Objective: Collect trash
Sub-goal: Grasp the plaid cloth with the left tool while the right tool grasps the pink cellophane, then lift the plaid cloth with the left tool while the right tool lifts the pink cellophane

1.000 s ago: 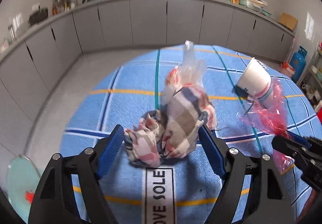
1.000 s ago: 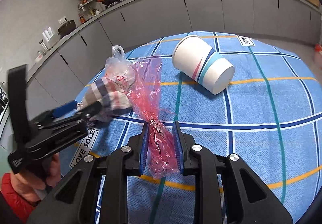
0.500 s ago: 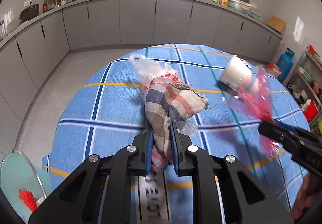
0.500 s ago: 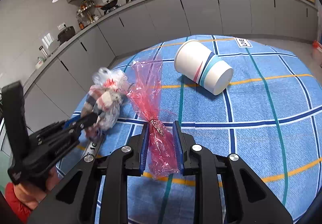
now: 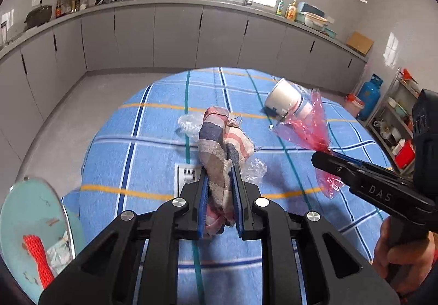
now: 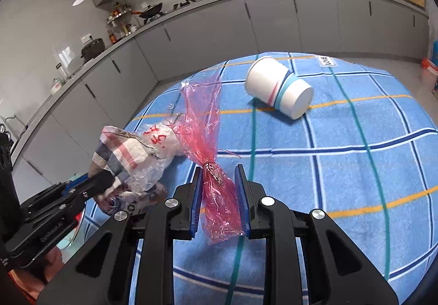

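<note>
Our left claw (image 5: 220,176) is pinching a crumpled plaid cloth of grey, navy and pink squares (image 5: 219,140), its blue pads (image 5: 203,206) squeezed tight against the fabric, and the bundle hangs lifted above the table with a scrap of clear crinkled plastic film (image 5: 253,166) clinging to it. Our right claw (image 6: 219,181) grips a twisted sheet of translucent red plastic wrap (image 6: 204,124) at its knotted waist, the upper half fanning out above the pads and the lower half drooping between them. Beyond both, a white paper cup with pink and teal stripes (image 6: 279,91) lies tipped on its side on the round table covered by a blue checked towel cloth (image 6: 356,168). At the lower left of the left wrist view we see a pale teal bin (image 5: 32,236) holding something orange-red.
</note>
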### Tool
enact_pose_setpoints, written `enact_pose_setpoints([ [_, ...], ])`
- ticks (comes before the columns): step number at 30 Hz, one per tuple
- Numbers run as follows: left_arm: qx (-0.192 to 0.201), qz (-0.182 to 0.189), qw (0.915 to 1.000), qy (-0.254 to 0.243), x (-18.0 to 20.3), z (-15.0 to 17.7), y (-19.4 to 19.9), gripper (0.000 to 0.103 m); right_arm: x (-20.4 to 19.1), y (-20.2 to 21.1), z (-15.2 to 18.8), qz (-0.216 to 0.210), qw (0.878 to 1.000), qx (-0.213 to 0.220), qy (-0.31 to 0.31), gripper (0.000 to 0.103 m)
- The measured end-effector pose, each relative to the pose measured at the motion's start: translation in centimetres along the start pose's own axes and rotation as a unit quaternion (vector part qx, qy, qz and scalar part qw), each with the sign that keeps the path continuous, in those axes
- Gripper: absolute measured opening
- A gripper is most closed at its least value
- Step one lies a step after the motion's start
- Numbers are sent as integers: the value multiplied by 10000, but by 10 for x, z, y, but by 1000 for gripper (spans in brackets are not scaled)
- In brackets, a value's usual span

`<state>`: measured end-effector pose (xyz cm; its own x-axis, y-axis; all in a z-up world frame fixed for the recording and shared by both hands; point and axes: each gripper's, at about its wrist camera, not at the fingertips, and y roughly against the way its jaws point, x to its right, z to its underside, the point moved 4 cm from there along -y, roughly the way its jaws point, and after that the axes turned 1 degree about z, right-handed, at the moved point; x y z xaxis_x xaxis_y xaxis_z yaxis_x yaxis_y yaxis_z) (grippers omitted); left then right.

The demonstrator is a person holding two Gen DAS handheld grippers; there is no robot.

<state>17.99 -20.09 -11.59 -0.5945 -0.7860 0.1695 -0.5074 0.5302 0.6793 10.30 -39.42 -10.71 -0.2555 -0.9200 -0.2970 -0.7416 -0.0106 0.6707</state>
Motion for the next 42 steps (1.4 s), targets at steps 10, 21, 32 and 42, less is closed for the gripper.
enact_pose_setpoints([
  [10,-235,-254,9994,60,-14,27,-3,15,-58,-27,-6,-489,9966,-220,626,25],
  [21,-154,-408,9990,52,-40,36,31,12,-86,-73,8,-459,9927,-670,891,24],
  [32,168,-608,9969,461,-66,27,63,12,-94,-51,5,-467,9945,-449,819,23],
  [42,254,-682,9968,319,-48,18,66,12,-93,-16,13,-409,9963,-213,725,23],
])
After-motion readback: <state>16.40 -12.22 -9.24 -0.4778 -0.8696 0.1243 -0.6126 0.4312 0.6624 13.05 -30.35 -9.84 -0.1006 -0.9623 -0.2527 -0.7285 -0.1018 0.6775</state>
